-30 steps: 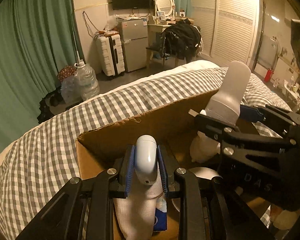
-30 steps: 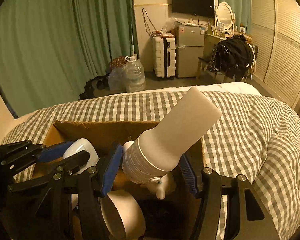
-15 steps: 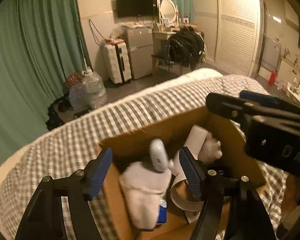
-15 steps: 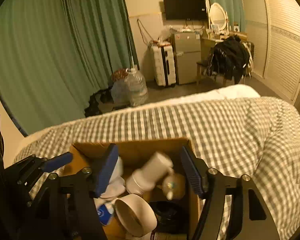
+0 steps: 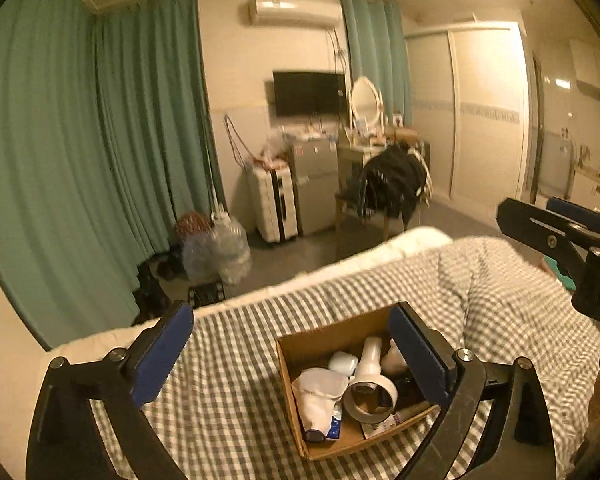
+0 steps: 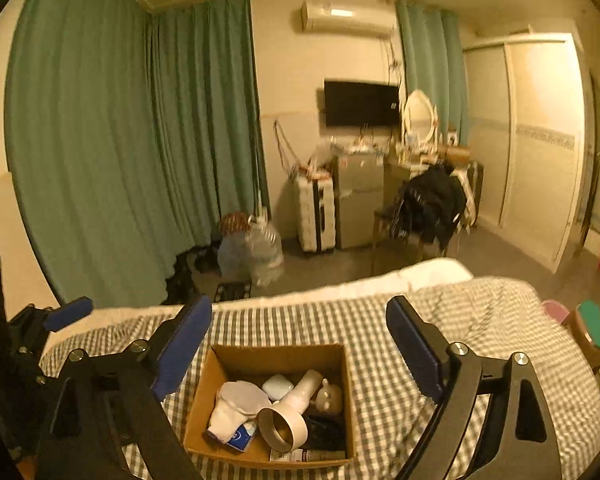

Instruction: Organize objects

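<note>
Both grippers have pulled up and back from the cardboard box (image 6: 228,364) since a second ago, when your left one clamped a small white case and your right one a white bottle. Now your left gripper (image 5: 288,354) is spread wide with nothing between its blue pads, and your right gripper (image 6: 300,344) is just as wide and empty. You have left the white bottle (image 6: 300,394) lying tilted in the box, resting on a roll of tape (image 6: 283,428). The white case (image 6: 277,386) lies beside it toward the back wall, next to a white cloth (image 6: 236,404). The box sits on the checked bedspread (image 6: 400,380), below and between your right fingers.
</note>
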`<action>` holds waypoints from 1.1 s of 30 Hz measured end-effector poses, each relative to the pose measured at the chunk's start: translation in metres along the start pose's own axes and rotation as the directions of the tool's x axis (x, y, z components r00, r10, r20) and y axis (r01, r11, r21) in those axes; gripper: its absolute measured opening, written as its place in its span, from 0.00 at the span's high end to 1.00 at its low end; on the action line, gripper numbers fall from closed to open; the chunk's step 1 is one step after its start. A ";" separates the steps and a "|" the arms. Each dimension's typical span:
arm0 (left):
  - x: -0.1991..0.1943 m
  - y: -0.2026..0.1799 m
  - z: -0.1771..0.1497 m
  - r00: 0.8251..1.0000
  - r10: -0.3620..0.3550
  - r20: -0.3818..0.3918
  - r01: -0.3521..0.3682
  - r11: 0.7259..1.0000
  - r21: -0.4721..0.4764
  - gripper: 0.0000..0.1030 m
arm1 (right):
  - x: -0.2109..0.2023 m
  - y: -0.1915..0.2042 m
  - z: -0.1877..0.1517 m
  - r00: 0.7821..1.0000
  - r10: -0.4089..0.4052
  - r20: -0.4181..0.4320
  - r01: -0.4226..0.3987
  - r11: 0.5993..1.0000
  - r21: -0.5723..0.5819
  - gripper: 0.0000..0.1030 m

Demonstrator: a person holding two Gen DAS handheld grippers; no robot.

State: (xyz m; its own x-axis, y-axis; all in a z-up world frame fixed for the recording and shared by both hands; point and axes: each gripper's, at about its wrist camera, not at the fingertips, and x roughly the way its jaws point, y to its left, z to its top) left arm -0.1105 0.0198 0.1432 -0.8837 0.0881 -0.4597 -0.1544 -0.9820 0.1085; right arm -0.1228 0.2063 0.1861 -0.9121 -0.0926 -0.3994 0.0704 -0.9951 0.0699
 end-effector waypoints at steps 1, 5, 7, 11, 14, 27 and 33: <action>-0.014 0.001 0.002 1.000 0.010 0.021 -0.010 1.000 0.000 0.01 | -0.014 0.001 0.003 1.000 -0.005 0.018 0.005 1.000 -0.003 0.10; -0.048 0.003 0.000 0.997 0.037 0.069 -0.037 0.999 0.003 0.00 | -0.055 0.001 0.008 0.997 -0.026 0.068 0.027 0.999 -0.018 0.05; -0.062 0.003 -0.003 0.995 0.045 0.084 -0.045 0.999 -0.004 0.00 | -0.070 0.000 0.007 0.996 -0.034 0.084 0.036 0.999 -0.021 0.04; -0.083 0.005 -0.017 0.995 0.044 0.095 -0.042 0.999 -0.020 0.00 | -0.095 0.000 -0.006 0.994 -0.034 0.100 0.038 0.999 -0.037 0.02; -0.095 0.005 -0.031 0.995 0.016 0.099 -0.013 1.000 -0.027 0.00 | -0.105 -0.004 -0.025 0.993 -0.048 0.111 0.054 0.997 -0.056 0.02; -0.068 -0.013 -0.114 0.991 0.096 0.089 -0.090 0.993 -0.070 0.00 | -0.086 -0.036 -0.114 0.989 -0.061 0.132 0.063 0.998 -0.011 0.02; -0.043 -0.017 -0.151 0.990 0.131 0.056 -0.126 0.988 -0.087 0.00 | -0.054 -0.037 -0.161 0.990 -0.050 0.135 0.054 0.998 -0.028 0.01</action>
State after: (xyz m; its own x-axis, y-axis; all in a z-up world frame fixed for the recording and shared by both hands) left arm -0.0033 0.0080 0.0283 -0.9196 -0.0325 -0.3915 -0.0024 -0.9961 0.0884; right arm -0.0115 0.2428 0.0575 -0.9606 -0.0367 -0.2754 0.0316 -0.9992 0.0229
